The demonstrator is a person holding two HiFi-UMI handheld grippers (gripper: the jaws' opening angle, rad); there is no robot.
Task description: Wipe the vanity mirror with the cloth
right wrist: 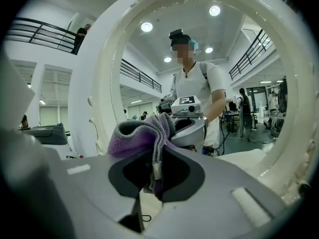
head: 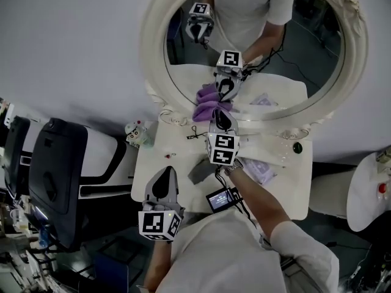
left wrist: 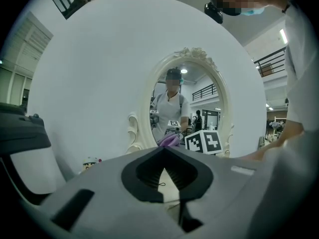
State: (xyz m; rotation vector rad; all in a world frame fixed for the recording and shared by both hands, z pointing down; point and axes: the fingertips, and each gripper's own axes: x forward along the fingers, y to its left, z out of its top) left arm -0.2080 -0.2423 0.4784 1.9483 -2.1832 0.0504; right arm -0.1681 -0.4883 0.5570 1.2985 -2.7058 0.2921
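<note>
The oval vanity mirror (head: 151, 54) with its ornate white frame stands at the back of the white table (head: 293, 194). My right gripper (head: 219, 110) is shut on a purple cloth (head: 204, 107) and holds it against the bottom of the glass, where both are reflected. In the right gripper view the cloth (right wrist: 142, 131) bunches up between the jaws of that gripper (right wrist: 154, 171), close to the mirror (right wrist: 107, 83). My left gripper (head: 166, 172) hovers low over the table's near left part, shut and empty. In the left gripper view this gripper (left wrist: 163, 153) points at the mirror (left wrist: 187, 98) and the cloth (left wrist: 170, 139).
A black chair (head: 58, 176) stands left of the table. On the table are a small jar (head: 135, 133), a thin black loop (head: 194, 133), clear packets (head: 263, 170) and a small screen device (head: 221, 198). A round white stand (head: 366, 194) is at the right.
</note>
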